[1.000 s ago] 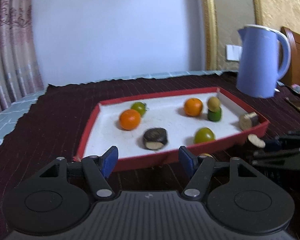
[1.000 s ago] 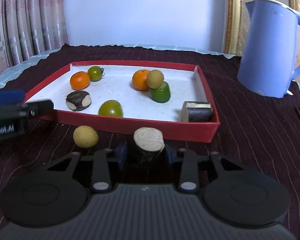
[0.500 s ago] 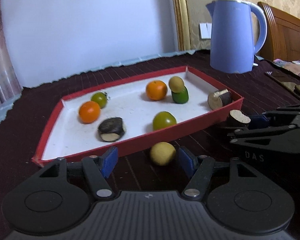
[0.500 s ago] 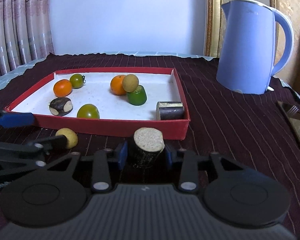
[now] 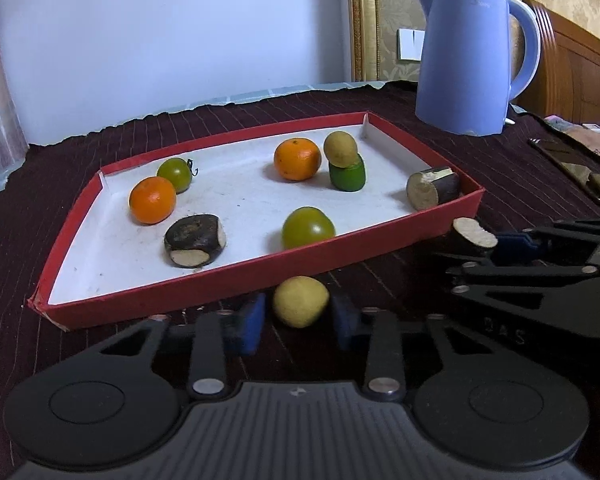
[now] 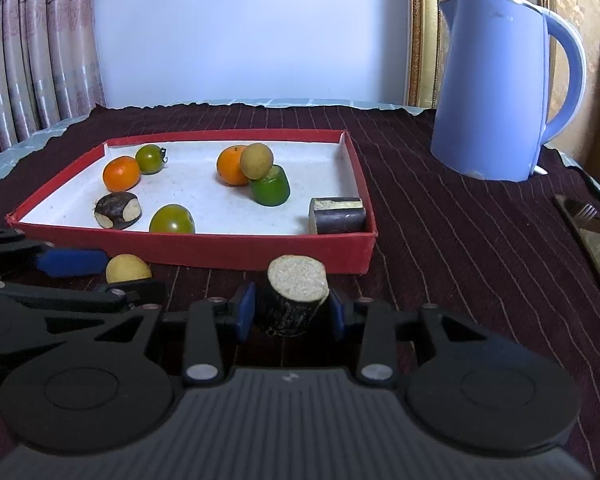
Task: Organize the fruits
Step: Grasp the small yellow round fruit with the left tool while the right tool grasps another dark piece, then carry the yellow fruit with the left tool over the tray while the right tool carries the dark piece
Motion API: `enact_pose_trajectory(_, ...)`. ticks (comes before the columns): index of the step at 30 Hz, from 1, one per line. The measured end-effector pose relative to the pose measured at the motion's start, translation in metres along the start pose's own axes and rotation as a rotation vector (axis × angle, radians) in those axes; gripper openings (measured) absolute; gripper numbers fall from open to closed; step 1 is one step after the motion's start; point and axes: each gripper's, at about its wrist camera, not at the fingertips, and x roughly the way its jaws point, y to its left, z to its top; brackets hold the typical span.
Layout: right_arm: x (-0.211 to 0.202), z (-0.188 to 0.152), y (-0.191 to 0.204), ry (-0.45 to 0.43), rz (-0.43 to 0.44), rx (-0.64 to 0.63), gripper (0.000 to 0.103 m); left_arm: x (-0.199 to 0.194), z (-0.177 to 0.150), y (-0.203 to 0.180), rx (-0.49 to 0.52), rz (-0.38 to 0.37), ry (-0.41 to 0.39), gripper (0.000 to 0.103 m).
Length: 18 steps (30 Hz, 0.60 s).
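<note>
Fruits mostly lie inside the tray (image 6: pixel 228 250) already. Left gripper (image 5: pixel 298 322) is clenched around the yellow fruit (image 5: pixel 300 300) just before the tray; right gripper (image 6: pixel 292 312) grasps the cane piece (image 6: pixel 296 292) there. Both remain to place.

Legible text was scarce. Raised letters "DAS" stood on the black body of the right tongs (image 5: pixel 476 240), at 4 o'clock in the left wrist view. A faint brand mark on the blue kettle (image 5: pixel 474 60), near its rim at 1 o'clock, was unreadable.
</note>
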Motion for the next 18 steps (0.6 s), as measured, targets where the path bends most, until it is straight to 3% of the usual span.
enact_pose_trajectory(18, -0.008, -0.002, 0.000, -0.023, 0.009, 0.011, 0.033, -0.022, -0.004, -0.003, 0.010, 0.100, -0.078, 0.028)
